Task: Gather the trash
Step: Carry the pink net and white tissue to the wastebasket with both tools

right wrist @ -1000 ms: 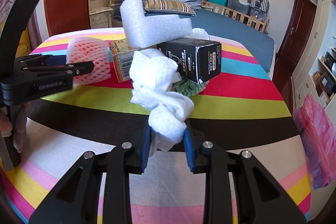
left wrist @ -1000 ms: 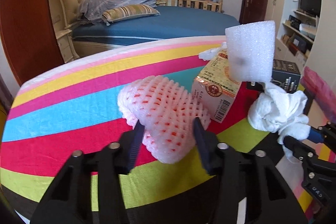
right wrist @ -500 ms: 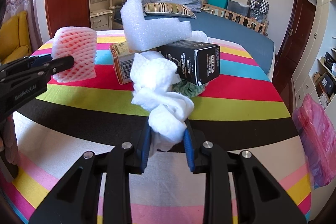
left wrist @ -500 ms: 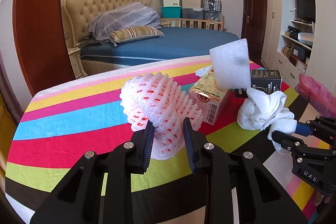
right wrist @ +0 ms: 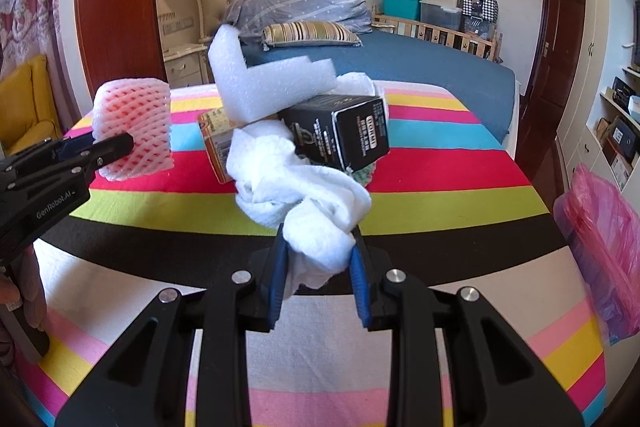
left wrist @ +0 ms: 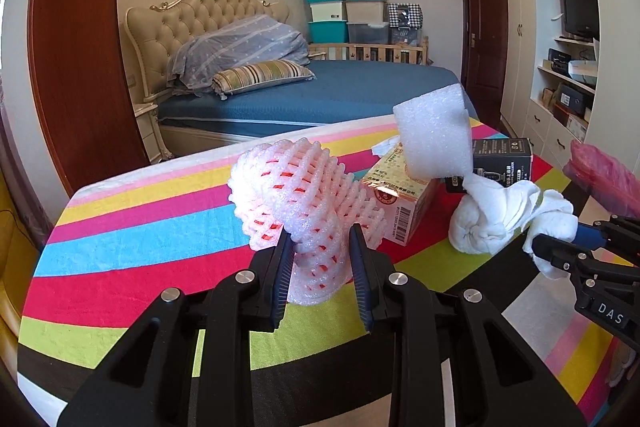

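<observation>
My left gripper (left wrist: 320, 247) is shut on a pink-white foam fruit net (left wrist: 304, 195), held up off the striped table (left wrist: 132, 239). In the right wrist view the same foam net (right wrist: 132, 127) shows at the left with the left gripper (right wrist: 116, 147) clamped on it. My right gripper (right wrist: 318, 247) is shut on a crumpled white tissue wad (right wrist: 296, 183), lifted above the cloth. That tissue wad (left wrist: 508, 215) appears at the right of the left wrist view. A white foam block (right wrist: 264, 87) rests on a black box (right wrist: 344, 135) and a yellow carton (right wrist: 218, 139).
A pink plastic bag (right wrist: 600, 247) hangs off the table's right edge. Behind the table stands a bed (left wrist: 320, 91) with pillows, stacked storage bins (left wrist: 344, 11) and a dark door (left wrist: 480, 39). A hand (right wrist: 24, 295) holds the left gripper's handle.
The left gripper's jaws closed on the foam net and lifted it off the cloth, tilting upward. The right gripper kept still with the tissue wad.
</observation>
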### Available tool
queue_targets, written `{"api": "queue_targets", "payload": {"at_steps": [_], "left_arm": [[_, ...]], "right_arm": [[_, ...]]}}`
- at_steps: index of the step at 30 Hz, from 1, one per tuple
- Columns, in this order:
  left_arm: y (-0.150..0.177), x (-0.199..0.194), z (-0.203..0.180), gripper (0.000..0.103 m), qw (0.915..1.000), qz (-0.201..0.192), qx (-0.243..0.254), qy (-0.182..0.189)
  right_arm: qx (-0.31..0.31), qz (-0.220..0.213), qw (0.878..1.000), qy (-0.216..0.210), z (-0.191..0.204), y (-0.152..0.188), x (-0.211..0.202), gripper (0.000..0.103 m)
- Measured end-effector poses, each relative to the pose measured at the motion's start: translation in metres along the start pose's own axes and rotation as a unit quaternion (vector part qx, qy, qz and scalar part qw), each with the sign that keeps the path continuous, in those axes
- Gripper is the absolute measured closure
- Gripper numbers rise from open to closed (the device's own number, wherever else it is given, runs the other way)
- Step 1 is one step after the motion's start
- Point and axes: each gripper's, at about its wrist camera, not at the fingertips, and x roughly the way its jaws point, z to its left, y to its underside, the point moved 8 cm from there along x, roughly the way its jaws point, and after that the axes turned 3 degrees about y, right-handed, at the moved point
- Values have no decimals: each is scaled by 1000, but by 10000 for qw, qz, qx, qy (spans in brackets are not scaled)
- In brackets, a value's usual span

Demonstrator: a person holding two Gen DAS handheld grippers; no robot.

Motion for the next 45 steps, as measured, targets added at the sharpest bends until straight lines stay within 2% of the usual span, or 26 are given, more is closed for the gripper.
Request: {"api": "queue_targets", "payload": {"at_steps": [5, 14, 32, 45], "left_arm": [[-4, -17, -12, 77, 9999, -87, 86, 69], [10, -44, -43, 77, 9991, -153, 289, 271], [43, -57, -80, 77, 9962, 201, 125, 838], [46, -62, -144, 77, 9911, 314, 742, 1063]], "right_arm": [[-57, -42, 10000, -31, -1, 6, -11, 75], [-74, -80, 9999, -114, -11, 17, -37, 75], [-255, -406, 9988, -34, -36, 33, -76, 75], [52, -515, 9986, 45, -85, 49, -98, 75]]}}
